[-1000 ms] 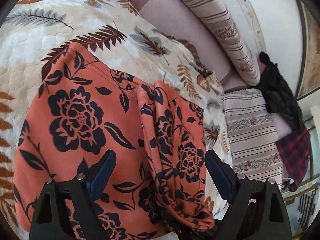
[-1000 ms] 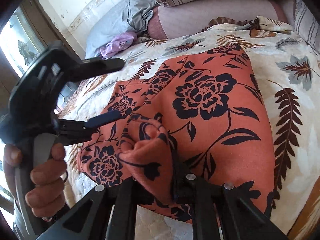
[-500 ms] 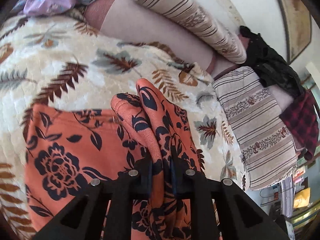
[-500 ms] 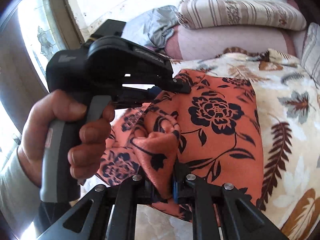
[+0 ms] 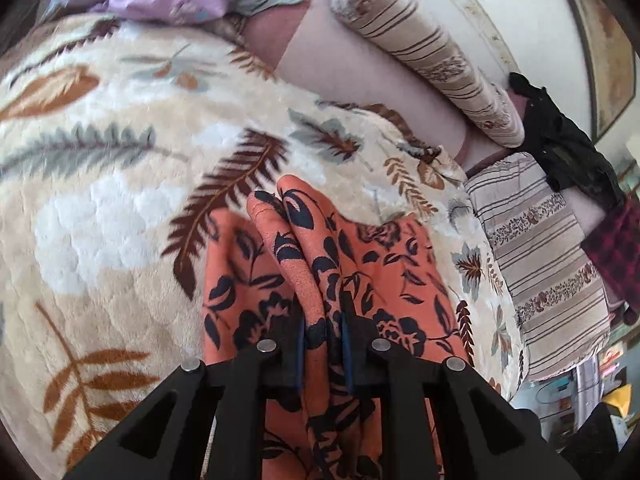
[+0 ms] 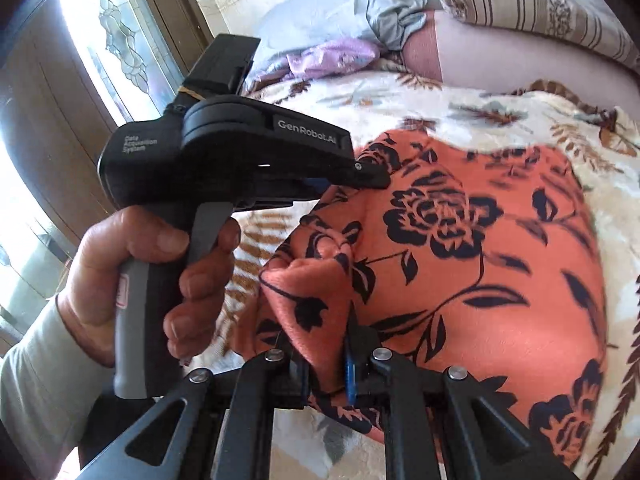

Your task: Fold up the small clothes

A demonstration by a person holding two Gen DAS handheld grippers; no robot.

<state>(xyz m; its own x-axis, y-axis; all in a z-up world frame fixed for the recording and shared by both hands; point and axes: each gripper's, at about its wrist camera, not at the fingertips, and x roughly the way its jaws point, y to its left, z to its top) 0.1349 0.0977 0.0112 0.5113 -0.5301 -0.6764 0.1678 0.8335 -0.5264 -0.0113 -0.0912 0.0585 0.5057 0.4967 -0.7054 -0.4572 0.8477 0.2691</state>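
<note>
I have both my left tool (image 5: 323, 334) and right tool (image 6: 326, 360) clamped on bunched folds of the orange black-flowered fabric garment (image 6: 480, 240) over the leaf-patterned bed blanket (image 5: 100, 184).

We see the garment (image 6: 472, 248) lying on the blanket (image 5: 100, 208), pillows (image 5: 432, 60) at the far side, more clothes (image 5: 568, 148) far right.

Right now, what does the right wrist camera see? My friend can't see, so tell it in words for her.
The right gripper pinches a bunched fold of an orange cloth with black flowers spread on a leaf-patterned blanket. At left, a hand holds the left gripper, its tip at the cloth's far edge. Striped pillows lie behind.
</note>
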